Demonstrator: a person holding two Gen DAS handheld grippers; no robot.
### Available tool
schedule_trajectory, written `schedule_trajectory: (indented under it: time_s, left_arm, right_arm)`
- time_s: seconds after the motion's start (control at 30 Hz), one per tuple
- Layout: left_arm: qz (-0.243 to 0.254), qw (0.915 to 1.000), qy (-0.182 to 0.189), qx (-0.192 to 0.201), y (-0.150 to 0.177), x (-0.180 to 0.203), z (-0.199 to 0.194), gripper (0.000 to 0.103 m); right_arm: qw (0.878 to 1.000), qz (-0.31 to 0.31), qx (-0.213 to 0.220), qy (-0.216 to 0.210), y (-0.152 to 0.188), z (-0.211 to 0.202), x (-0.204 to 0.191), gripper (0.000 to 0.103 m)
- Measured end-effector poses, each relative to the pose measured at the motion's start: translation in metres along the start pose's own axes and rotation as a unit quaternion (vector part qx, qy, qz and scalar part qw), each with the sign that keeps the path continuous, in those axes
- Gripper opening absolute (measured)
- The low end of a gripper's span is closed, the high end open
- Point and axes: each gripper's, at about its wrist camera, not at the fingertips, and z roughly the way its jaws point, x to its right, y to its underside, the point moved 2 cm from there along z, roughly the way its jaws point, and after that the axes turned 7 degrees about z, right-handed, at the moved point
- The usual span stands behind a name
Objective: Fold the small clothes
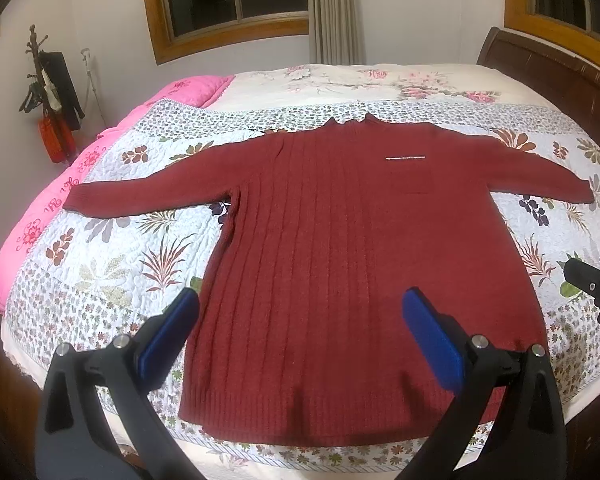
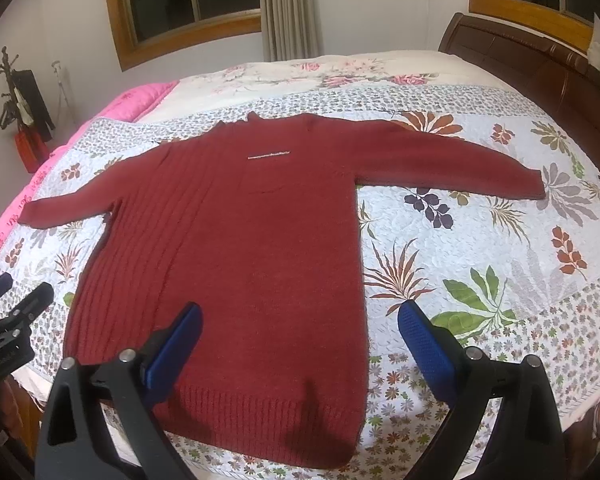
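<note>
Bedroom, bed covered by a floral quilt [image 1: 112, 248], pink blanket [image 1: 32, 232] lying along its far-left side, wooden headboard [image 2: 540, 76] on the right. Dark red knit sweater [image 1: 340, 260] is lying flat, front up, on the quilt, both sleeves spread out, hem toward the near edge. Left gripper [image 1: 300, 308] is hovering above the hem, jaws spread wide, gripping nothing. Right gripper [image 2: 300, 320] is hovering over the sweater's lower right edge, jaws likewise released and empty.
</note>
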Motion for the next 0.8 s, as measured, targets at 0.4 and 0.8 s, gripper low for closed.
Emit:
schedule_trajectory:
  time_s: [0.4, 0.8]
  left_arm:
    - [-0.001, 1.0000, -0.001, -0.002, 0.0003, -0.0004, 0.0011, 0.101]
    - [-0.001, 1.0000, -0.002, -0.002, 0.0003, -0.0005, 0.0011, 0.101]
  right_arm:
    - [1.000, 0.001, 0.000, -0.001, -0.0003, 0.0006, 0.0008, 0.099]
    - [1.000, 0.000, 0.000, -0.003, -0.0008, 0.0013, 0.0012, 0.099]
